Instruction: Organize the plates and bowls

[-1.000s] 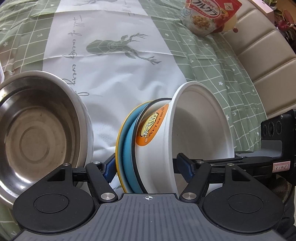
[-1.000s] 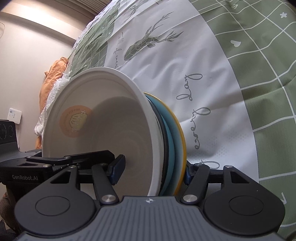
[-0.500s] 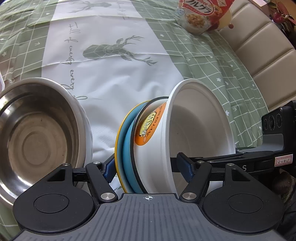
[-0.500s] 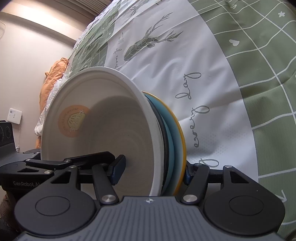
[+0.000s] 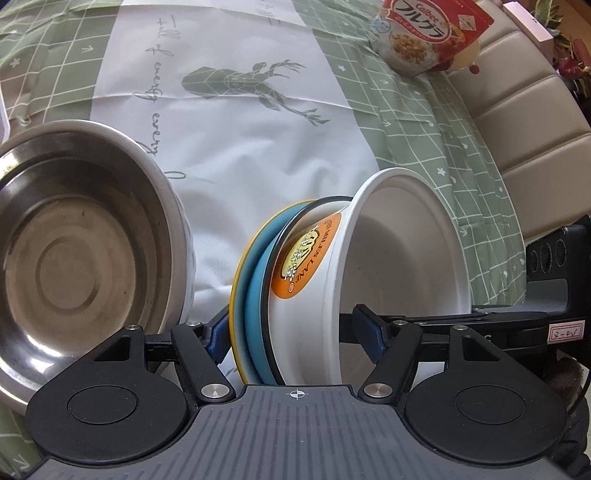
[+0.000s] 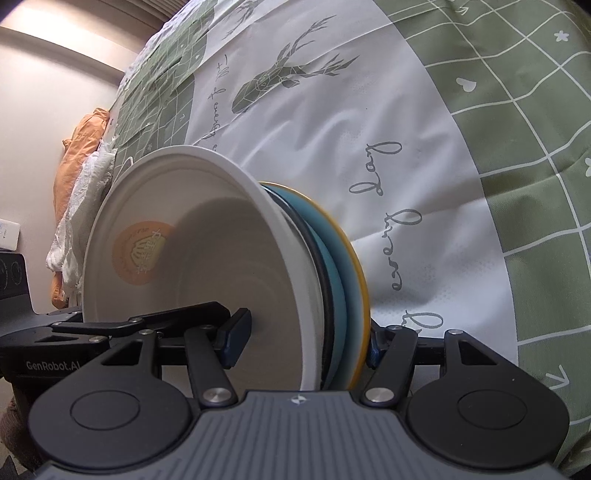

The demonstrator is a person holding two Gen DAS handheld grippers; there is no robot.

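little has changed over the last second: the left gripper [image 5: 295, 332] and right gripper [image 6: 306, 338] both stay clamped at mid width on the same nested stack, held on edge above the tablecloth [image 5: 229, 122], so the carry is still under way. counted: one white paper bowl [image 5: 399, 266], one black-rimmed dish [image 5: 269, 295], one blue plate [image 5: 255, 288], one yellow plate [image 5: 238, 273]. one steel bowl [image 5: 74, 251] sits at left, one granola bag [image 5: 424, 33] far right.
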